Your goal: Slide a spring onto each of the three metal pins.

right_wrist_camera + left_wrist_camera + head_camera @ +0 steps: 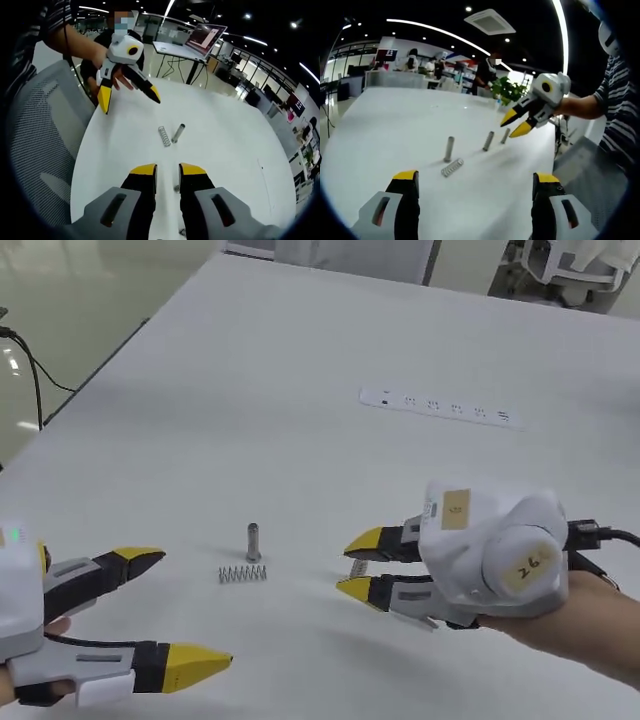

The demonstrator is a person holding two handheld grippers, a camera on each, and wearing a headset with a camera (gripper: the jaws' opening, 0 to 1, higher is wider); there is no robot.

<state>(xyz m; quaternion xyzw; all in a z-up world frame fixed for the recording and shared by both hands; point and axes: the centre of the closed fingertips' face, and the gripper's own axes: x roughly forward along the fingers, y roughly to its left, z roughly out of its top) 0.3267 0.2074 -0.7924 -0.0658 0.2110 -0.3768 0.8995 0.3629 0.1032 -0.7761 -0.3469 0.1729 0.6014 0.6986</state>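
One metal pin (pixel 253 542) stands upright mid-table with a loose spring (pixel 243 573) lying just in front of it. The left gripper view shows that pin (pixel 449 149), the spring (pixel 452 167), and two more pins (pixel 488 141) (pixel 505 135) in a row. My left gripper (pixel 175 612) hovers open at the near left with nothing between its jaws (pixel 476 176). My right gripper (pixel 358 565) is to the right with its jaws narrowly apart; a silver pin top (pixel 357 567) shows between them without being pinched. The right gripper view (pixel 168 170) shows the far pin (pixel 178 133) and the spring (pixel 163 136).
A white power strip (pixel 440 407) lies on the far right of the white table (pixel 300 390). A cable hangs off the table's left edge (pixel 30 370). A grey mesh chair (pixel 40 140) sits beside the table. A person stands in the background (pixel 487 72).
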